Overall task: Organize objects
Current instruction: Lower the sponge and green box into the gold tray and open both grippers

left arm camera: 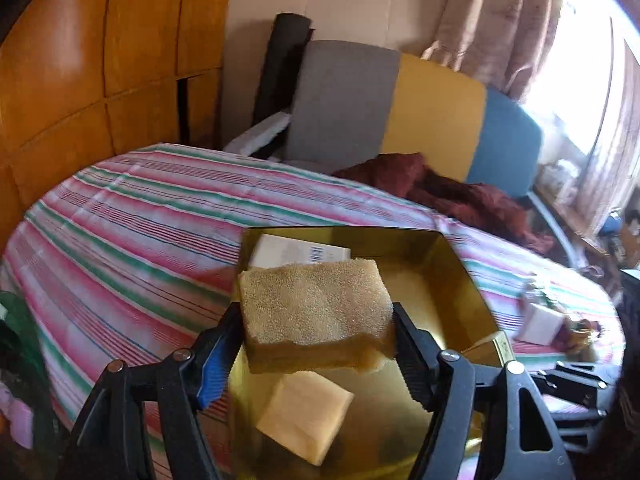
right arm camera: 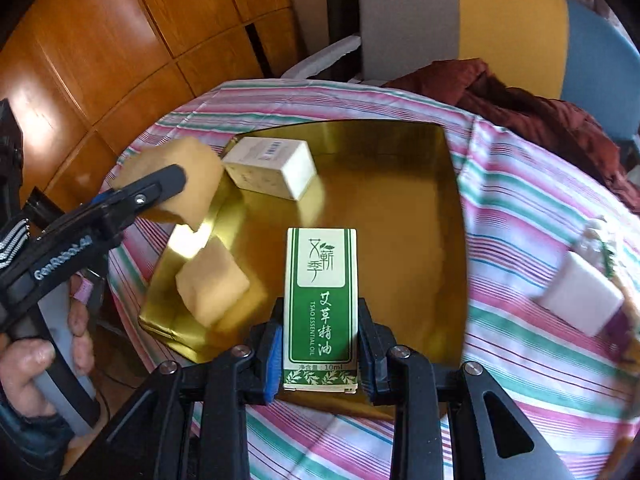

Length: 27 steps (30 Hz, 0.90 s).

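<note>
A gold metal tray point(right arm camera: 400, 200) sits on the striped tablecloth. My left gripper point(left arm camera: 316, 344) is shut on a tan sponge point(left arm camera: 312, 312) and holds it above the tray's point(left arm camera: 452, 280) left side; the sponge also shows in the right wrist view point(right arm camera: 192, 168). My right gripper point(right arm camera: 320, 352) is shut on a green and white essential oil box point(right arm camera: 322, 300) over the tray's near edge. A white box point(right arm camera: 272, 168) lies at the tray's far left, also in the left wrist view point(left arm camera: 296, 252). A pale yellow block point(right arm camera: 212, 284) lies at the tray's near left point(left arm camera: 304, 416).
A white box with something beside it point(right arm camera: 580, 296) lies on the cloth right of the tray. A dark red garment point(right arm camera: 520, 104) lies at the table's far edge before a grey, yellow and blue chair point(right arm camera: 500, 28). Wooden panels point(right arm camera: 100, 60) stand left.
</note>
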### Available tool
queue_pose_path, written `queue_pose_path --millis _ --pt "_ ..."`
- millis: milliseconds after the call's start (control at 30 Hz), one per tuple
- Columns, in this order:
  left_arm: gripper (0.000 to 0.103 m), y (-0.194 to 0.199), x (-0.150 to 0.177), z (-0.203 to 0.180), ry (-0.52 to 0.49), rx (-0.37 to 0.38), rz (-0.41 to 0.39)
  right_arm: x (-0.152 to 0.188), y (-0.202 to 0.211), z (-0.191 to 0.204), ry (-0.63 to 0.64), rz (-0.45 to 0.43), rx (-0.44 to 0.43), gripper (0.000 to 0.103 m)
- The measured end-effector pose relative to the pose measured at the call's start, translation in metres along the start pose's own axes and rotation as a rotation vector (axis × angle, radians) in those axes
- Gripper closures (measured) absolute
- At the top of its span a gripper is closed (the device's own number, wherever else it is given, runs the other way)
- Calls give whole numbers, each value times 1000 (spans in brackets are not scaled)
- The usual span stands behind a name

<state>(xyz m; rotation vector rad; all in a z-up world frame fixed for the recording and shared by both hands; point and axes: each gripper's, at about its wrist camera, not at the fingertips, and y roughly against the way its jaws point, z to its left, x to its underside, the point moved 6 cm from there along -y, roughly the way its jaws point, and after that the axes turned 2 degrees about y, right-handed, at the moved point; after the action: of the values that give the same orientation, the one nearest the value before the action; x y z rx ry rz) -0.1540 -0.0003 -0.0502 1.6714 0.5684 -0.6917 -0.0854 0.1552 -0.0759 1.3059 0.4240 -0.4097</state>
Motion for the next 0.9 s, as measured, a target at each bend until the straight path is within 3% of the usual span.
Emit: queue_pose_path --millis 33,67,133,300,667,900 --pt "30 -3 0 1 -8 -14 16 -1 -5 4 -2 1 -16 64" --pt "29 -5 1 3 7 -20 26 -2 -9 8 2 7 -23 48" --pt "28 -3 3 4 29 -3 28 0 -11 14 10 2 -23 38" --pt "26 14 10 2 35 4 12 11 -1 20 18 -13 -30 37" --pt "26 52 22 -20 12 28 -21 25 38 5 -29 -116 77 7" --pt "26 60 31 -34 -17 52 -10 30 55 -5 -48 -159 113 0"
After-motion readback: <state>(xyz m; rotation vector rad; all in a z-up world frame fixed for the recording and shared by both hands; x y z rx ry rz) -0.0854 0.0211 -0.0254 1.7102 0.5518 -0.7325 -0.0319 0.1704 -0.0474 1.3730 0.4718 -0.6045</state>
